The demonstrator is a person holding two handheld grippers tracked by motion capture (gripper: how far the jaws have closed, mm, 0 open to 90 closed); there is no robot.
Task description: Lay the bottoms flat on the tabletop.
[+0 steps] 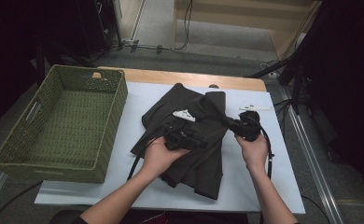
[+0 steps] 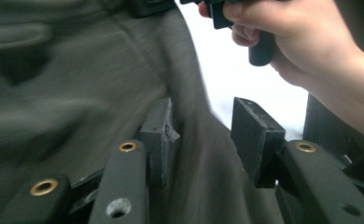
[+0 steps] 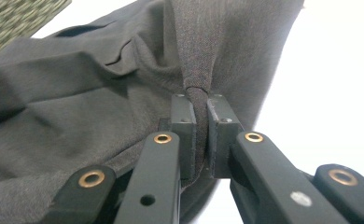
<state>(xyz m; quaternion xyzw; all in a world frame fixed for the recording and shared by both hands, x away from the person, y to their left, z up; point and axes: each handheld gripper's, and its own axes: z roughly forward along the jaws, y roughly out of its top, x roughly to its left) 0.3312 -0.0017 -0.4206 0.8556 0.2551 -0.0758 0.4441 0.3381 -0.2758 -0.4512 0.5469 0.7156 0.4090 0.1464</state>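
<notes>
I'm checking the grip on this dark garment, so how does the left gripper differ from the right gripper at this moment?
The right gripper has its jaws pinched shut on a fold of the dark garment; the left gripper has its jaws apart, with cloth lying between them but not pressed. In the high view, the right gripper holds the garment's right edge, while the left gripper lies over its middle. Both have black jaws and both are held in a hand.

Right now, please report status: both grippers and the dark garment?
Right gripper shut on dark garment, pinching a fold. Left gripper open, cloth between its jaws. Green basket stands apart; nothing in the way.
</notes>
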